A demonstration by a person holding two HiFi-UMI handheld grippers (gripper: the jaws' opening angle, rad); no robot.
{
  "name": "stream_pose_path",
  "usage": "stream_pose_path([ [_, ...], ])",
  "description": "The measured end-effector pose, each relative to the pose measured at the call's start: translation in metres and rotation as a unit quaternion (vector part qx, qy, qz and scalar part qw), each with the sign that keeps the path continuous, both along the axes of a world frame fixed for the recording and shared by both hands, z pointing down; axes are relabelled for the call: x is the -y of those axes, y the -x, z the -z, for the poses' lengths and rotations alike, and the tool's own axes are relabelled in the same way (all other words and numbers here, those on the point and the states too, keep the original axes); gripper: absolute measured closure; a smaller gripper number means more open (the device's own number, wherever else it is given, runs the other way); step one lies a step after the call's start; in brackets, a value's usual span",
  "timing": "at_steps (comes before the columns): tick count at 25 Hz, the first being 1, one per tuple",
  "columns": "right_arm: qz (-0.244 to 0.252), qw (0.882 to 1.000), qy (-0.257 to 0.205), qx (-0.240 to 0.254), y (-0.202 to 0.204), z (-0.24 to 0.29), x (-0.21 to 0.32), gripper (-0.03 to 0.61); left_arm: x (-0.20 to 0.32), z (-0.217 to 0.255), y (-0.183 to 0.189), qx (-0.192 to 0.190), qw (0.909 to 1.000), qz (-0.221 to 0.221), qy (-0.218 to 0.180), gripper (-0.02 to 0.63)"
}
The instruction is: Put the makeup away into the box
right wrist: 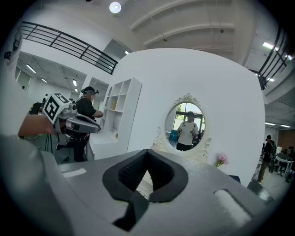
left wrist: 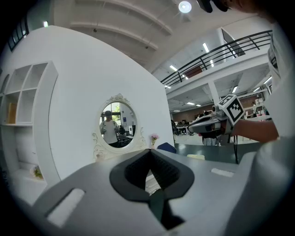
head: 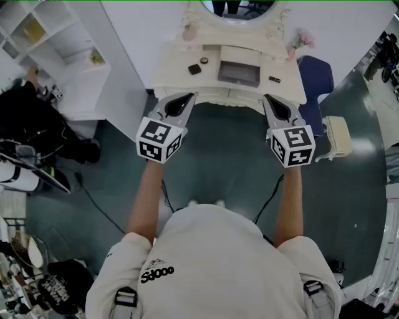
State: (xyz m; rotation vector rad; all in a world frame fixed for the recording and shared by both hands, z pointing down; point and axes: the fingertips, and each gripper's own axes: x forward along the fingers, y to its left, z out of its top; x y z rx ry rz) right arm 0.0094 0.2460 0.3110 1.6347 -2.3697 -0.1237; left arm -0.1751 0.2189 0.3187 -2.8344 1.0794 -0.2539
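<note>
Left gripper (head: 186,98), right gripper (head: 270,101): fingers closed, empty, short of white ornate counter (head: 171,78). Small black makeup pieces (head: 194,68) lay on it beside open grey rectangular box (head: 239,73). Best: step closer, open fingers early, take 1 piece.

**First:** What carries the things here?

**Second:** A cream counter (head: 173,78). It stands on a dark green floor (head: 224,165) and backs onto a white wall.

**First:** And what lies on it?

**Second:** A grey box (head: 239,73), open at the top, sits near the middle. To its left is a black square case (head: 194,69), with a small round dark piece (head: 204,60) just behind it. To the right of the box, apart from it, lies a small flat dark piece (head: 274,79).

**First:** Anything at the back?

**Second:** Pink flowers (head: 304,39) stand at the right rear corner. An oval mirror (head: 237,7) rises behind the middle.
</note>
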Motion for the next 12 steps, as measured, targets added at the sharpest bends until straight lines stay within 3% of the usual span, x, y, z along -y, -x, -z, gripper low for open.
stream_pose_path([
  [6,0.002,1.0,-0.017,0.018,-0.018,0.002,0.01,0.577,0.005,-0.003,-0.023,-0.014,0.9995,-0.026,0.015,0.594],
  [12,0.023,0.999,-0.006,0.045,-0.034,-0.004,0.023,0.577,0.023,-0.01,-0.038,0.001,1.0,-0.01,0.001,0.594],
])
